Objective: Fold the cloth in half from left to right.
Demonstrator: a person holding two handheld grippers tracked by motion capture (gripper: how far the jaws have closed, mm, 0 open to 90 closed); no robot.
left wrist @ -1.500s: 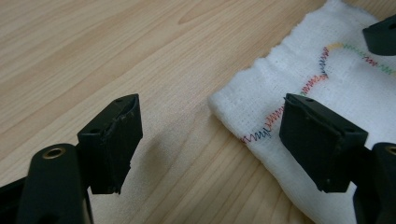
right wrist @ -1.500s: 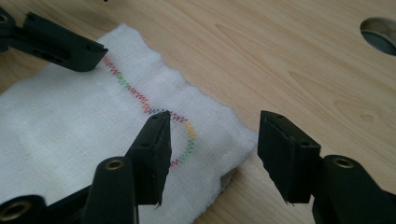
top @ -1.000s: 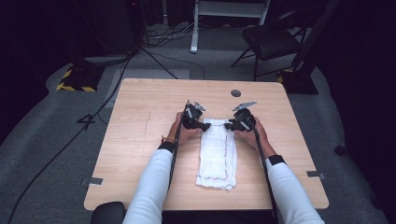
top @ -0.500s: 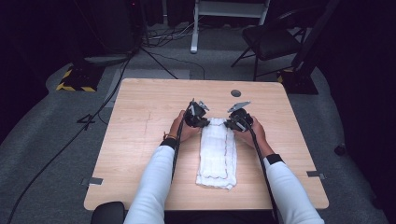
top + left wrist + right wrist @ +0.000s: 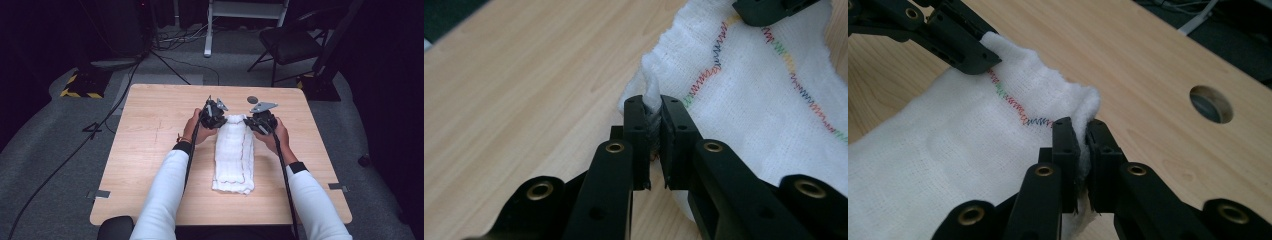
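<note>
A white folded cloth (image 5: 233,155) with multicoloured stitching lies lengthwise on the wooden table (image 5: 150,150). My left gripper (image 5: 215,116) is shut on the cloth's far left corner (image 5: 651,97). My right gripper (image 5: 260,123) is shut on the far right corner (image 5: 1087,112). In the left gripper view the cloth (image 5: 764,100) spreads to the right, with the other gripper's jaw tip at the top. In the right gripper view the cloth (image 5: 948,140) spreads left, and the left gripper's jaws (image 5: 955,42) pinch the opposite corner. The near end of the cloth rests flat on the table.
A round hole (image 5: 252,99) sits in the tabletop just beyond the right gripper, seen as a hole (image 5: 1211,103) in the right gripper view. A chair (image 5: 295,45) and a white stand (image 5: 245,20) are on the floor behind the table. Cables trail at left.
Both grippers, still shut on the cloth's far corners, have shifted slightly away from me and a little closer together, lifting the far edge.
</note>
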